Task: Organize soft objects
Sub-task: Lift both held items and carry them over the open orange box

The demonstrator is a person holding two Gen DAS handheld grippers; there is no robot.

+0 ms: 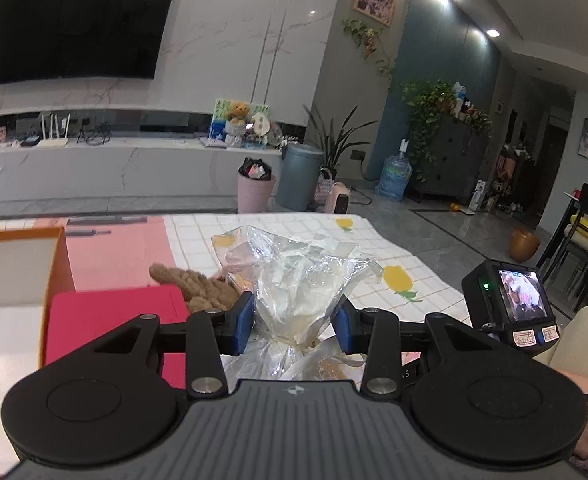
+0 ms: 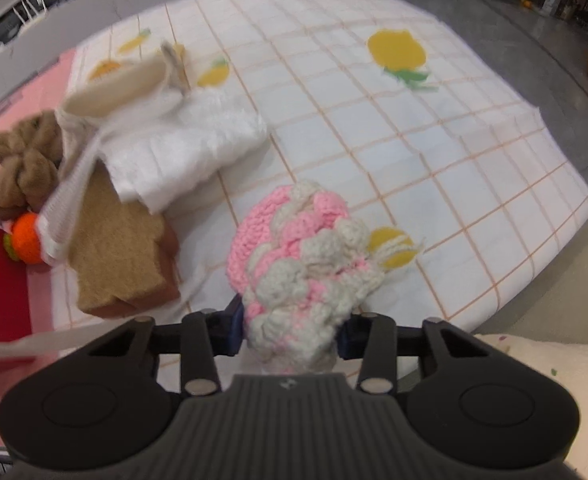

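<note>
In the left wrist view my left gripper is shut on a crinkly clear plastic bag tied with a pale ribbon, held above the table. A brown plush toy lies just behind it on the left. In the right wrist view my right gripper is shut on a pink and white crocheted piece, its blue pads pressing both sides. To the left lie a white fluffy cloth, a toast-shaped brown plush, a brown plush toy, an orange knitted ball and a white strap.
A white checked cloth with yellow fruit prints covers the table; a pink mat lies at its left. An open orange box and a red lid stand at the left. The right gripper's camera shows at right.
</note>
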